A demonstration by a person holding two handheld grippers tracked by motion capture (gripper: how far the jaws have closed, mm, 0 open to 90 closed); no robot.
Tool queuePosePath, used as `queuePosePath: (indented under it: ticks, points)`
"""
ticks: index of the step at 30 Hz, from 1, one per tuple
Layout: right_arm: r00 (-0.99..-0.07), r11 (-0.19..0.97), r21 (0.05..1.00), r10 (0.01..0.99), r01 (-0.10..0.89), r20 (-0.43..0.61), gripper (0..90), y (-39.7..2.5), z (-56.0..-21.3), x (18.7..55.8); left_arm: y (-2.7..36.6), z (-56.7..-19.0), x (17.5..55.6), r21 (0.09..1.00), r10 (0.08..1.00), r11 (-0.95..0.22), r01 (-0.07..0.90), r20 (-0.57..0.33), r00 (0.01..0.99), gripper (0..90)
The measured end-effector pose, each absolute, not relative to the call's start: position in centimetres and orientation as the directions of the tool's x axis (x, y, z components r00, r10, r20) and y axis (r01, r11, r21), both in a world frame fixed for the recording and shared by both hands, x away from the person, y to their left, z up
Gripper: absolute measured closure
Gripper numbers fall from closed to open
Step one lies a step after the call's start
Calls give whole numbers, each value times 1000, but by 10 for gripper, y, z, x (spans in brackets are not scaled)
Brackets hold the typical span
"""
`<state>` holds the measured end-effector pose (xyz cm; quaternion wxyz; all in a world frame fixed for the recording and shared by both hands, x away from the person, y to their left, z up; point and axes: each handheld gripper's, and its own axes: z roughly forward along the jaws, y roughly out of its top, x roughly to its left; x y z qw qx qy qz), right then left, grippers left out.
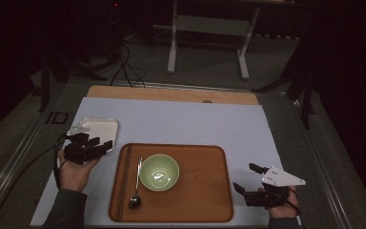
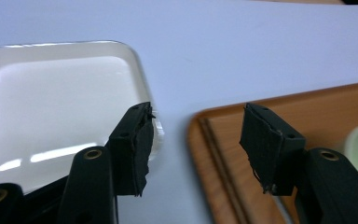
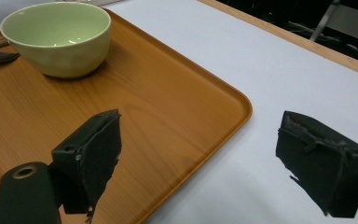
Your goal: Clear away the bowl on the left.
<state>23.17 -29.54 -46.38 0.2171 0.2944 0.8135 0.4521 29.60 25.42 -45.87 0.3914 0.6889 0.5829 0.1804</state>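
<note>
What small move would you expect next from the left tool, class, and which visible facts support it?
Probably the left tool eases forward onto the white plate's near corner. Its jaws are open and empty, one already above that rim, the other toward the wooden tray. The right tool waits open beside the tray.

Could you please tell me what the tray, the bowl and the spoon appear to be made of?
The tray looks like wood or a wood-look laminate: orange-brown, faint grain, satin sheen. The bowl seems to be glazed ceramic, though it could be melamine: pale green, glossy highlights, thick rim. The spoon looks like polished metal, with a bright reflective handle and bowl.
</note>
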Motion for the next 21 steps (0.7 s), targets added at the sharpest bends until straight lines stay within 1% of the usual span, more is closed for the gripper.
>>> queuePosePath:
  ticks: [5, 8, 17, 21]
  points:
    - [-734, 417, 863, 674, 284, -85, 135, -295, -464, 232, 267, -462, 300, 747, 956, 5, 665, -199, 216, 470]
    - [-735, 419, 863, 673, 282, -86, 135, -295, -464, 232, 278, -466, 305, 740, 967, 7, 672, -175, 184, 484]
    - [-733, 416, 863, 675, 288, -81, 135, -293, -466, 234, 300, -473, 312, 729, 976, 20, 684, -163, 146, 497]
    - [-734, 416, 863, 674, 287, -81, 135, -292, -466, 234, 315, -478, 317, 724, 982, 34, 689, -153, 112, 499]
